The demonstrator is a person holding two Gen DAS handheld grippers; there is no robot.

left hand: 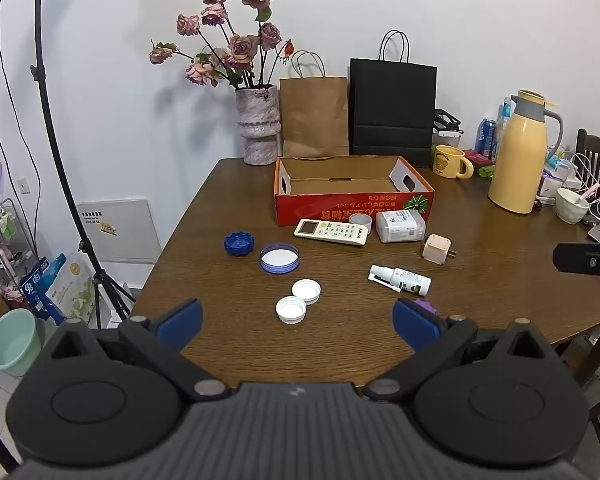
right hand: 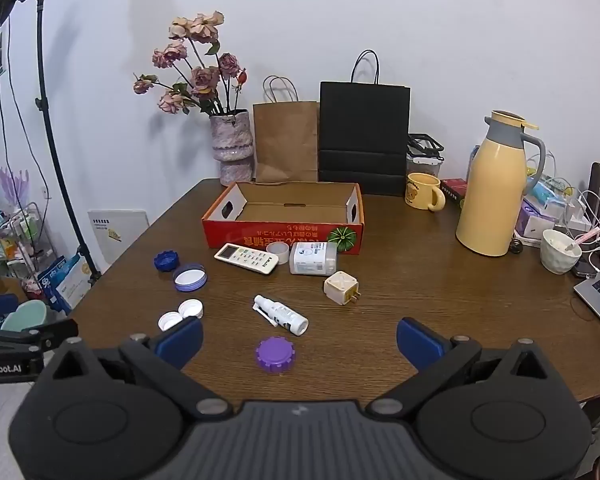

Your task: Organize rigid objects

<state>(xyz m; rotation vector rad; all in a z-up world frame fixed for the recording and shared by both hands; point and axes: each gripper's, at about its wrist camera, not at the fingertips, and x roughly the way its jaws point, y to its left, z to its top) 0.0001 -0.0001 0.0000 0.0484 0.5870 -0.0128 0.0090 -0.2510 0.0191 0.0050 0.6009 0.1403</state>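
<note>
From your left wrist view, nothing is yet sorted, as far as I can judge: the red cardboard box (left hand: 354, 204) stands open near the back of the wooden table (left hand: 228, 352) and looks empty inside, while every loose item lies on the tabletop in front of it; your left gripper (left hand: 298, 326) hangs above the near edge with its blue fingers (left hand: 180, 320) spread wide and nothing between them; count here one white remote control (left hand: 331, 232) just before the box, one roll of tape (left hand: 361, 220) touching the box front, one white pill bottle (left hand: 400, 226) on its side, one cream plug adapter (left hand: 436, 249), one white spray bottle (left hand: 400, 279) lying flat, one dark blue cap (left hand: 239, 243), one wide blue lid (left hand: 279, 257) and two small white caps (left hand: 298, 301) side by side; a sliver of purple peeks from behind the right-hand finger. From your right wrist view, the same holds: the box has nothing in it, so the whole job is still ahead of you; your right gripper (right hand: 299, 342) hovers with its fingers fully apart and empty, the purple cap (right hand: 275, 354) on the table between and just ahead of them; that makes five caps and lids in all, plus remote, tape, pill bottle, adapter and spray bottle, ten loose things to put away; the vase of roses (right hand: 233, 148), two paper bags (right hand: 324, 136), yellow mug (right hand: 424, 191) and yellow thermos jug (right hand: 496, 188) stand further back.
</note>
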